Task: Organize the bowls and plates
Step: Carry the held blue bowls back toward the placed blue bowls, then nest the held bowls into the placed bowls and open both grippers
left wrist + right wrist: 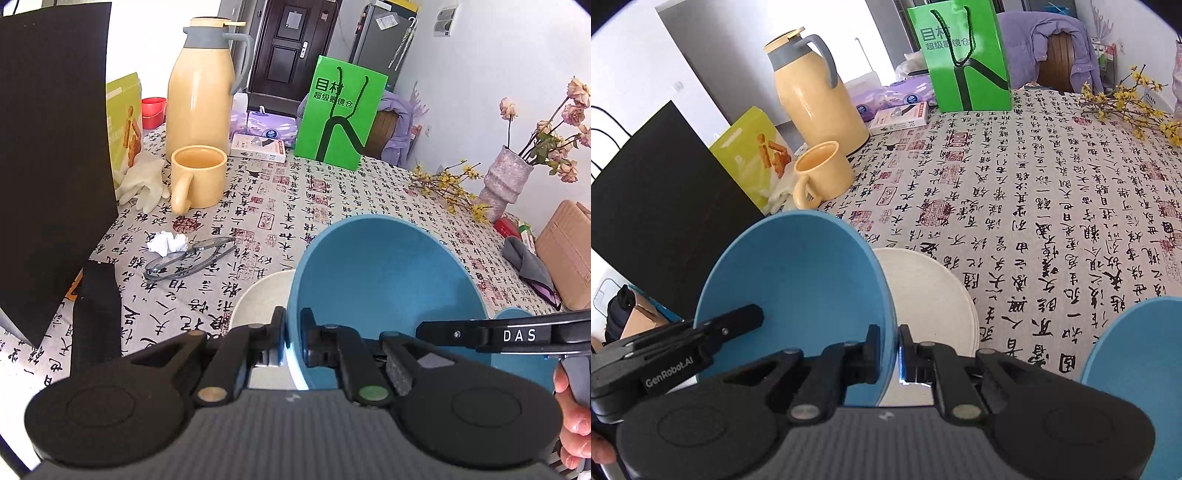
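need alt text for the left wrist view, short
The left gripper is shut on the near rim of a tilted blue bowl, with the right gripper reaching in from the right. A white plate lies just behind on the calligraphy tablecloth, with a yellow mug, glasses and a green bag beyond.

A green paper bag [341,114] standing far ahead of the left gripper [292,334] reads "目村 超级眼镜仓". The right gripper's arm [517,334], reaching in from the side, reads "DAS". The left gripper's arm [670,373], beside the right gripper [889,349], reads "GenRobot.AI".
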Demonstrator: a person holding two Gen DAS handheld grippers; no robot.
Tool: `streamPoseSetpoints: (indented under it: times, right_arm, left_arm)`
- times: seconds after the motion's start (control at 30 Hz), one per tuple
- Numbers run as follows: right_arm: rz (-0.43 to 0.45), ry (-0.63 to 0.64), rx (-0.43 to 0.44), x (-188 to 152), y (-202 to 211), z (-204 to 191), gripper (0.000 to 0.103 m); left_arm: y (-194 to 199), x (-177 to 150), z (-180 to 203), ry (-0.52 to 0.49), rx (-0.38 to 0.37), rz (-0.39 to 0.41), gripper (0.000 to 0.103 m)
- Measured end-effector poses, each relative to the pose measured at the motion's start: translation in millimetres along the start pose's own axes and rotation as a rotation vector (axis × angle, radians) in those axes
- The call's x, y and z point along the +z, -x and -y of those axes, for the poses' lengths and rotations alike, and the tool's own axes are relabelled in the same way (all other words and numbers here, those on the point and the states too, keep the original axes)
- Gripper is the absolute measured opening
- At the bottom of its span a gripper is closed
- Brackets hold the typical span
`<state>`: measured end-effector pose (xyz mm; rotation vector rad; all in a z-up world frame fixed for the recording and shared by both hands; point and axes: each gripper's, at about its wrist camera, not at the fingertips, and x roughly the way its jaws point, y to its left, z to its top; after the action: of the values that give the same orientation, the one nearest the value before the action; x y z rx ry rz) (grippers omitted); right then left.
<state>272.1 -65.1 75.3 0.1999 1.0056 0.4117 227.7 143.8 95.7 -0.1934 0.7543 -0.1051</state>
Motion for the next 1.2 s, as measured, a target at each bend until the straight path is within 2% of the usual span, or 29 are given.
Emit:
streamPoseSetpoints:
  times: [0.27, 0.53, 0.87, 1.03, 1.2]
  right_arm:
    - [0.024, -0.015, -0.005, -2.5, 20.5, 19.7, 0.009]
    - [0.068, -0.036, -0.057, -2.9, 62.5, 65.6, 0.009]
    - [0.073, -0.109, -0.126, -8.4, 105.6, 147.7, 0.009]
    - [0.063, -0.139, -0.145, -14.7, 115.4, 182.4, 0.010]
    - [0.022, -0.162, -0.150, -21.6, 108.6, 208.7, 0.010]
  left_arm:
    - [0.7, -1.5, 24.9, -0.011, -0.038, 0.005, 0.009]
    - [-8.5, 0.0, 79.5, -0.043, -0.137, -0.007, 0.009]
    - [-41.1, -8.1, 156.8, -0.080, -0.261, -0.080, 0.010]
    - [-59.9, -18.3, 184.3, -0.094, -0.294, -0.124, 0.011]
    - [-79.7, -26.1, 199.2, -0.107, -0.295, -0.179, 0.011]
